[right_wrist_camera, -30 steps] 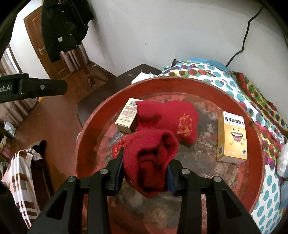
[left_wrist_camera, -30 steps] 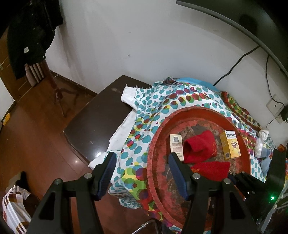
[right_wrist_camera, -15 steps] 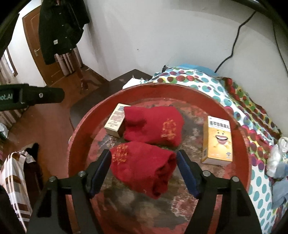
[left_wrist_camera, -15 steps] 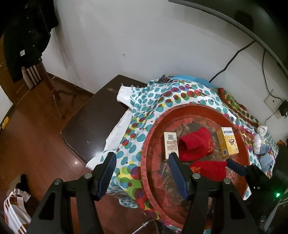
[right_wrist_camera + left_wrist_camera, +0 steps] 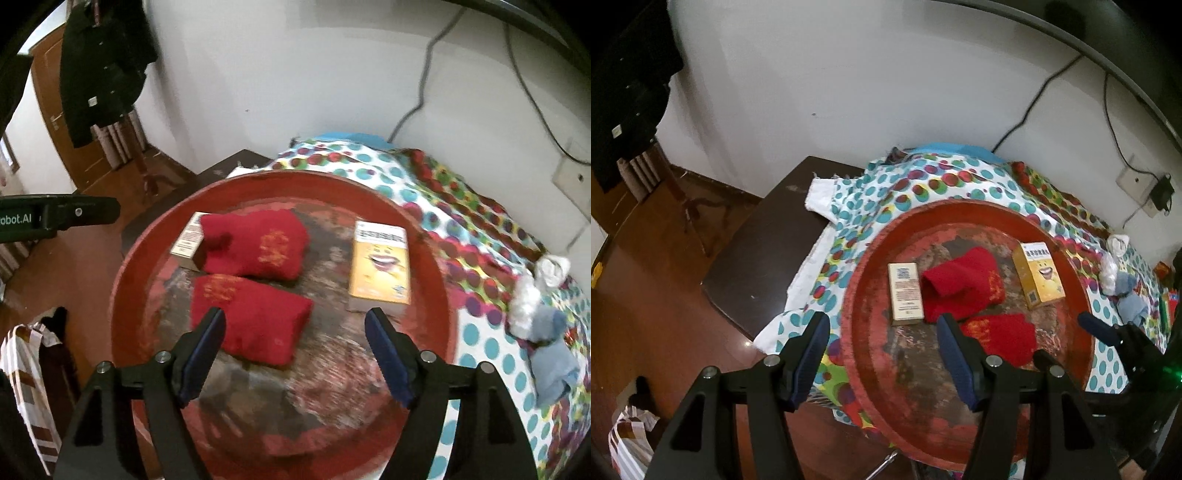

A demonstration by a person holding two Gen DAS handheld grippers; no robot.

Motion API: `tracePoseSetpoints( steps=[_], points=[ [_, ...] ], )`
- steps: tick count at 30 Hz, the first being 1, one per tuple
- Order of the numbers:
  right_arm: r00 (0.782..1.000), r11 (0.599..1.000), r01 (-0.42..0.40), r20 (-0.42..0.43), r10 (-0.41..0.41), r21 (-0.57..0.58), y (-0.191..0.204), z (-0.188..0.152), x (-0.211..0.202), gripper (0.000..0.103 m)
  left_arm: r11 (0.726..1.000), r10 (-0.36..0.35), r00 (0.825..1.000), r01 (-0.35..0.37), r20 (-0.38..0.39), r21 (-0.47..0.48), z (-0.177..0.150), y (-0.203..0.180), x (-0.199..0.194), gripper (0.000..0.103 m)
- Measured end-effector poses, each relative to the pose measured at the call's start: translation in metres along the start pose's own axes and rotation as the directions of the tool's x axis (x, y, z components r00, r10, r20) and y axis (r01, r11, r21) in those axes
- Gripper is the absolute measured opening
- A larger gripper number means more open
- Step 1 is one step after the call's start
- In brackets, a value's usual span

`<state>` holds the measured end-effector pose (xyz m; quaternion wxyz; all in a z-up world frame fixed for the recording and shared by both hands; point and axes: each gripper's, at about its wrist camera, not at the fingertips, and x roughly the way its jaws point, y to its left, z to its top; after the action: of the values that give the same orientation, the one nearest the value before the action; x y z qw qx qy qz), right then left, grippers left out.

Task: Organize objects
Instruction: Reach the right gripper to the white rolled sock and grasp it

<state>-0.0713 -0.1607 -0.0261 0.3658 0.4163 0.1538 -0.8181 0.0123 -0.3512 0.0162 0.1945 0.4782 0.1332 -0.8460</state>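
Red sock (image 5: pixel 251 325) on tray (image 5: pixel 424 243) — jaws wide, empty.

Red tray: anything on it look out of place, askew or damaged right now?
Nothing spilled. The far red sock overlaps the white box, covering its corner. The red tray itself has badly worn, flaking paint across its middle. The near red sock and yellow box lie flat and apart.

Round tray (image 5: pixel 147 266): red lacquer, worn and flaking to dark patches, dull sheen; it sits on thin polka-dot cloth (image 5: pixel 916 192) with a frayed edge. Two red socks (image 5: pixel 255 325) (image 5: pixel 255 247): soft matt knit, gold embroidery. Yellow box (image 5: pixel 380 269) and beige box (image 5: pixel 904 291): smooth printed cardboard; bench (image 5: pixel 757 240) top dark, semi-gloss.
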Motion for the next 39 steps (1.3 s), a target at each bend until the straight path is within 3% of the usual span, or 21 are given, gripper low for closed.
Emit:
tracePoseSetpoints(
  steps=[14, 28, 34, 39],
  points=[
    [0.993, 0.981, 0.113, 0.027, -0.119, 0.16, -0.089, -0.035, -0.053, 0.078, 0.984, -0.074, 0.997, 0.076, -0.014, 0.161, -0.011, -0.074, 0.001, 0.062],
    [0.96, 0.906, 0.25, 0.031, -0.277, 0.341, -0.205, -0.101, -0.128, 0.079, 0.932, -0.162, 0.984, 0.175, -0.067, 0.317, -0.037, -0.159, 0.01, 0.062],
    [0.947, 0.877, 0.309, -0.031, -0.321, 0.369, -0.256, -0.138, -0.128, 0.079, 0.905, -0.191, 0.973, 0.226, -0.131, 0.359, -0.051, -0.194, 0.025, 0.062],
    [0.947, 0.861, 0.308, -0.04, -0.32, 0.405, -0.288, -0.156, -0.119, 0.079, 0.875, -0.19, 0.965, 0.249, -0.178, 0.414, -0.059, -0.238, 0.039, 0.062]
  ],
)
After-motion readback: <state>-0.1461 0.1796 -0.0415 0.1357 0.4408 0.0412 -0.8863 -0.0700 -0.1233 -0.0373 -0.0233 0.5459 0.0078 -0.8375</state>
